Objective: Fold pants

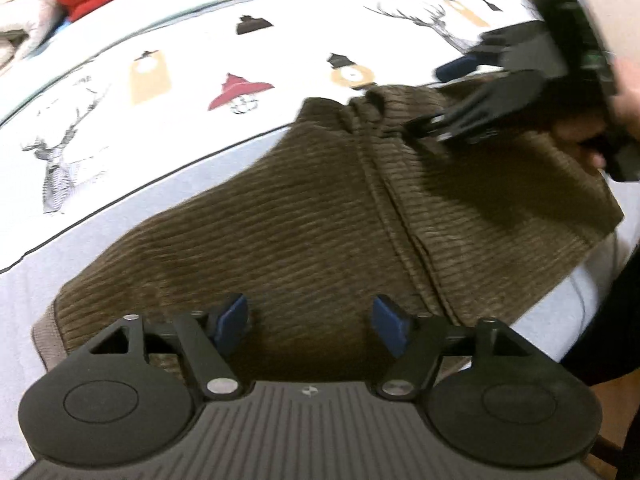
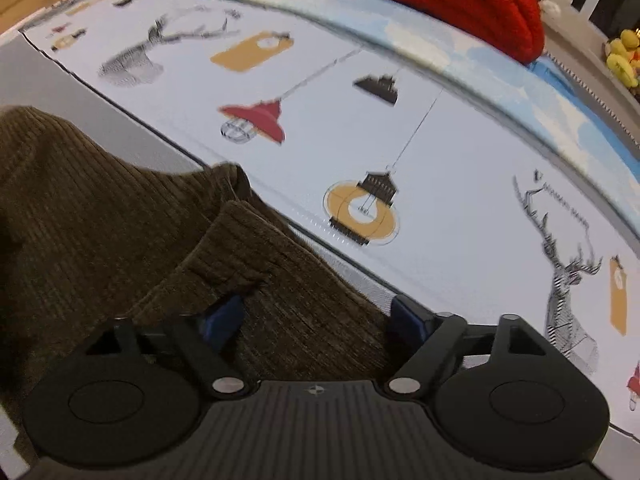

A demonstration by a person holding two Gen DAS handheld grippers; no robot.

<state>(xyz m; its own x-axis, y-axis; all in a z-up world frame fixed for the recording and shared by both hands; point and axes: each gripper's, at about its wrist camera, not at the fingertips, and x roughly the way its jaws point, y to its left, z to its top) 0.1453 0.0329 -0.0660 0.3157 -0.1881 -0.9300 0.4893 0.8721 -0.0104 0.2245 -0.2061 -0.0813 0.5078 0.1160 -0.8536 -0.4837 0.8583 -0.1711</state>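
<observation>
**Both grippers wide over brown ribbed pants on a printed bedspread**

The left gripper (image 1: 310, 322) has its two blue-padded fingers (image 1: 232, 322) spread apart above the cloth, nothing pinched between them. The right gripper (image 2: 316, 318) is likewise spread; cloth lies beneath and between its pads, but they do not press on it.

Only the left wrist view shows the other tool: the right gripper (image 1: 436, 98) reaches in from the upper right over the bunched waist end, with a hand (image 1: 628, 92) behind it. Only the right wrist view shows yellow objects (image 2: 622, 56) at the far right edge, too blurred to name.

The pants (image 1: 320, 220) are one pair, dark olive-brown, ribbed like corduroy, lying folded over in a broad slab with a seam running down the middle and a paler hem at the lower left. They rest on the near part of the bedspread (image 1: 168, 132), which is white with printed deer, lamps and tags. One red blanket (image 2: 440, 0) lies at the far edge.
</observation>
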